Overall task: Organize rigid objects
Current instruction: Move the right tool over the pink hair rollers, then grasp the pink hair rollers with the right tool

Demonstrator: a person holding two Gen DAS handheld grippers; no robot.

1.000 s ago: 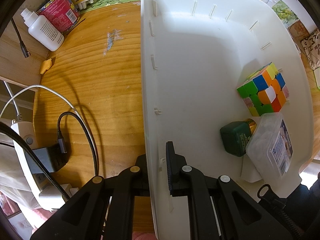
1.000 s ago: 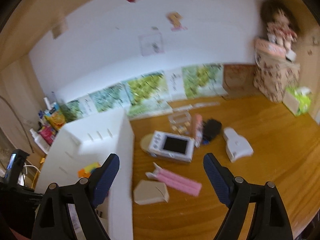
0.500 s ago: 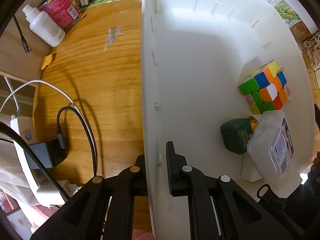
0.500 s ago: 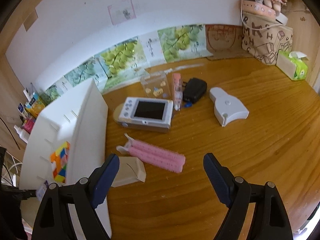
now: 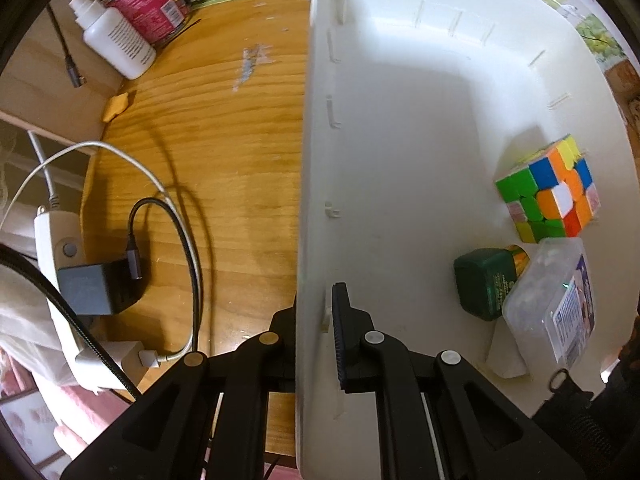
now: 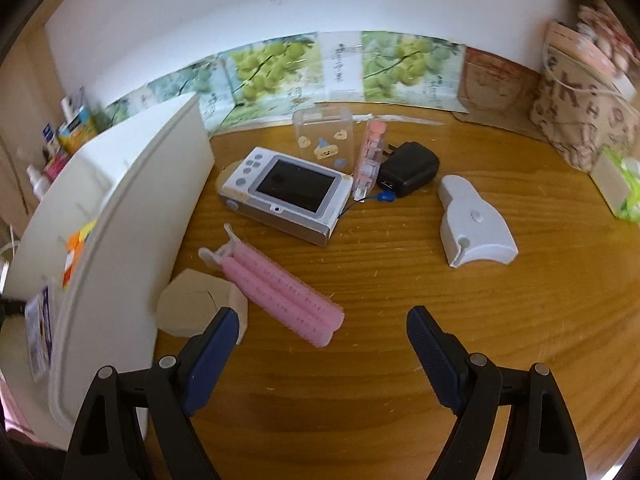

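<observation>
My left gripper (image 5: 316,304) points down and is shut on the side wall of the white bin (image 5: 400,120). In the bin lie a colour cube (image 5: 548,192), a dark green box (image 5: 484,280) and a clear plastic box (image 5: 556,304). My right gripper (image 6: 323,320) hangs open over the table, just short of the pink hair roller (image 6: 280,288), with nothing held. A beige box (image 6: 192,304) sits by its left fingertip, against the bin (image 6: 132,216). Farther off lie a white camera (image 6: 288,192), a clear case (image 6: 324,136), a pink tube (image 6: 370,152), a black charger (image 6: 408,168) and a grey-white holder (image 6: 472,224).
Left of the bin are a white bottle (image 5: 116,40), a power strip (image 5: 60,280) with a plugged adapter and looping cables. A tissue box (image 6: 620,184) and a patterned bag (image 6: 584,112) stand at the far right. Bare wood lies in front of the right fingers.
The right gripper has sunk and tipped down toward the table, so the pink roller and beige box now sit close before its fingertips. The left gripper keeps its hold on the bin wall.
</observation>
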